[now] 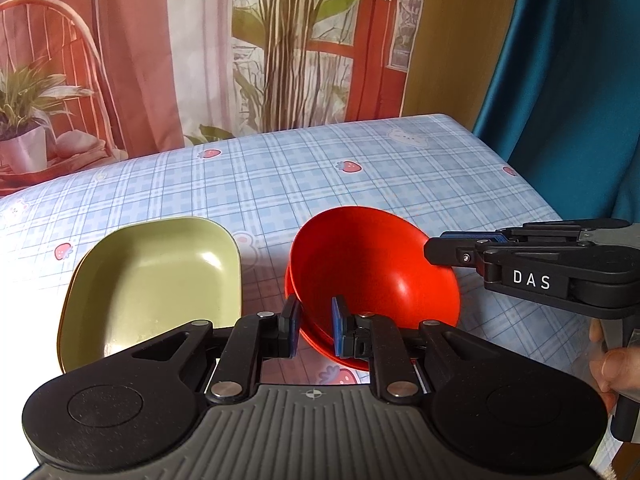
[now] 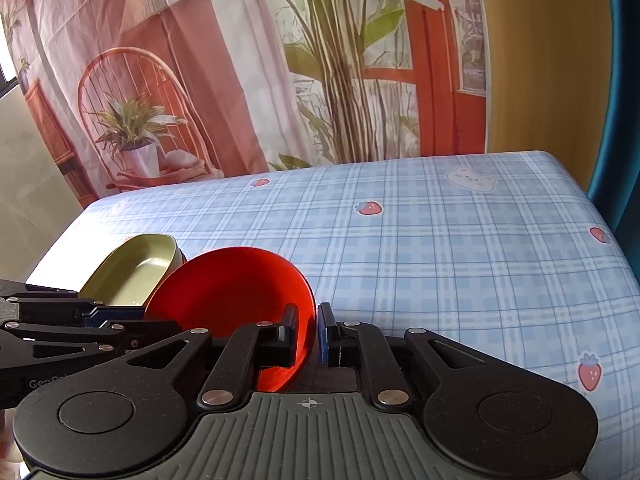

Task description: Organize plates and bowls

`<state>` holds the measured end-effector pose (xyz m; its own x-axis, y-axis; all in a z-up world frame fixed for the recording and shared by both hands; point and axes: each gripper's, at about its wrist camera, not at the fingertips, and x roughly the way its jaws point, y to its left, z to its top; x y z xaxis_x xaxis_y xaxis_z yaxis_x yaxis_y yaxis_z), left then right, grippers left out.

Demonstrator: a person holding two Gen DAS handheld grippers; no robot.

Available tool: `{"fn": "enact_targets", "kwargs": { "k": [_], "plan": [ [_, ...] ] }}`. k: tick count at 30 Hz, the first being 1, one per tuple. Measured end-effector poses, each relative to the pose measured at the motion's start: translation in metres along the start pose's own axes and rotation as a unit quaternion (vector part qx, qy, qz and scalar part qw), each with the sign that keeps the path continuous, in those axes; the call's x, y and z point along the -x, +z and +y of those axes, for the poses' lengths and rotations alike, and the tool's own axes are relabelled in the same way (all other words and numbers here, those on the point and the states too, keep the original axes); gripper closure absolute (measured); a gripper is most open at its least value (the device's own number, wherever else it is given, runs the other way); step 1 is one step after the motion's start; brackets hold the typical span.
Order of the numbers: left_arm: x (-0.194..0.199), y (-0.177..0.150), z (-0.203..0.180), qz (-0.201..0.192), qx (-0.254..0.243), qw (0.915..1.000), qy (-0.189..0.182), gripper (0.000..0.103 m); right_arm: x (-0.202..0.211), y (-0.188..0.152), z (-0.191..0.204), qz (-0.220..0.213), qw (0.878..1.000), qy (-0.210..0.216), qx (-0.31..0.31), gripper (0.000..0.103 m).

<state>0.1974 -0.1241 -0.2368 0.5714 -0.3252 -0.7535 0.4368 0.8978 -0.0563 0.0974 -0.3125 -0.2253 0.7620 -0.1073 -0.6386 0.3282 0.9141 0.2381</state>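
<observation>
The right gripper [image 2: 307,334] pinched the near right rim of a red bowl [image 2: 224,292] on the checked tablecloth [image 2: 440,248]. A green dish [image 2: 136,276] sat just left, beyond the left gripper [image 2: 120,320].

Only readable stuff is on the tools themselves: white letters "DAS" on the side of the black right gripper [image 1: 434,246], seen from the left wrist camera, and a cut-off "GenR..." on the black left gripper's [image 2: 120,318] body in the right wrist view.
</observation>
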Motion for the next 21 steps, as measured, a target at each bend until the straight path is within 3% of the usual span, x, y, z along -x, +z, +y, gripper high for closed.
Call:
{"fn": "enact_targets", "kwargs": {
  "k": [7,21],
  "plan": [
    [0.001,-0.002,0.004,0.004,0.010,0.9999,0.001,0.085,-0.005,-0.004,-0.002,0.005,1.000,-0.001,-0.004,0.087],
    [-0.009,-0.007,0.011,0.020,0.047,0.9985,-0.022,0.081,-0.016,-0.015,-0.004,0.017,1.000,0.014,-0.022,0.087]
  ]
}}
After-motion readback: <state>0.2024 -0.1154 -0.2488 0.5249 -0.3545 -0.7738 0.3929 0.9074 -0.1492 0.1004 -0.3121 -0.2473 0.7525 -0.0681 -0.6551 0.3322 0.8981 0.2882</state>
